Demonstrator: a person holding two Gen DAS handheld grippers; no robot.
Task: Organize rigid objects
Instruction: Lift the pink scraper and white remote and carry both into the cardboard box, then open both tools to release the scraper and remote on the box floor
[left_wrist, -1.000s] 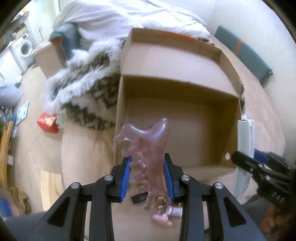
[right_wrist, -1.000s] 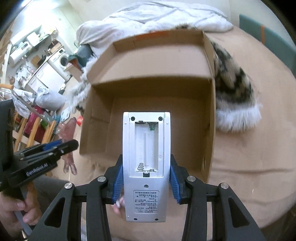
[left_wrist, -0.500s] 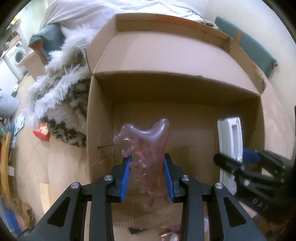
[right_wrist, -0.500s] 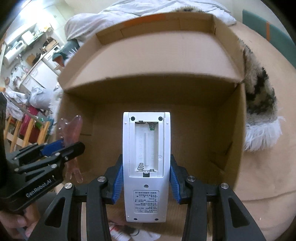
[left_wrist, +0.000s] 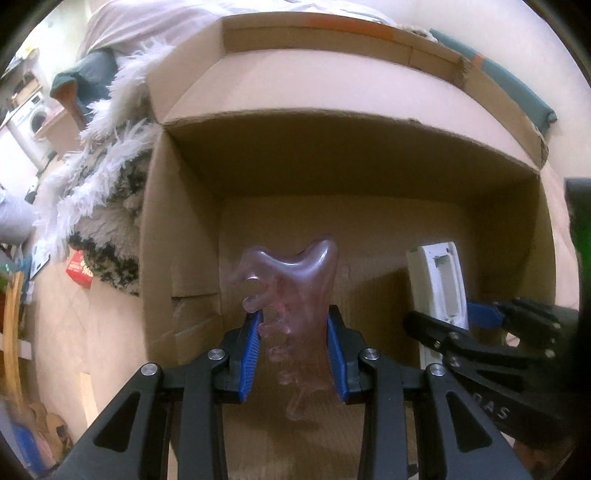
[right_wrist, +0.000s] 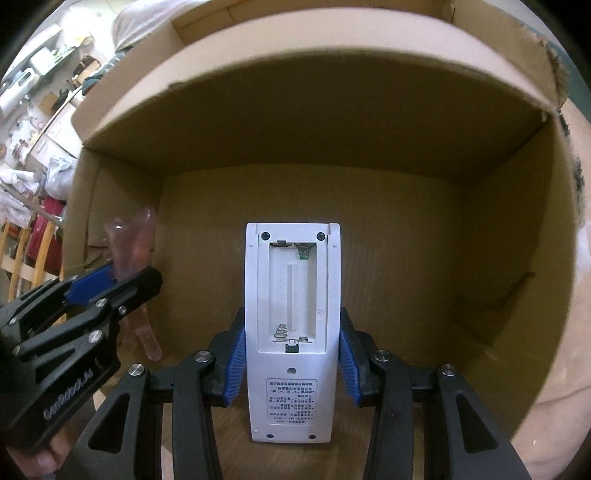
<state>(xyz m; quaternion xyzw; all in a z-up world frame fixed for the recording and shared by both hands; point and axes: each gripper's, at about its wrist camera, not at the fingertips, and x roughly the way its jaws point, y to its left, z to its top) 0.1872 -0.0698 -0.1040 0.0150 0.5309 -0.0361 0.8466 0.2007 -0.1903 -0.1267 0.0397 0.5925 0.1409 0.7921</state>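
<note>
My left gripper is shut on a translucent pink comb-shaped scraper and holds it inside the open cardboard box. My right gripper is shut on a white remote with its battery bay uncovered, also inside the box. The remote and right gripper show at the right of the left wrist view. The left gripper and scraper show at the left of the right wrist view. The box floor looks bare.
A furry black-and-white blanket lies left of the box on the beige bed. A red packet lies on the floor beside it. A teal cushion lies behind the box. A cluttered room shows far left.
Both grippers have moved forward and down into the box with their objects; the box now fills both views. Both grips are unchanged.
</note>
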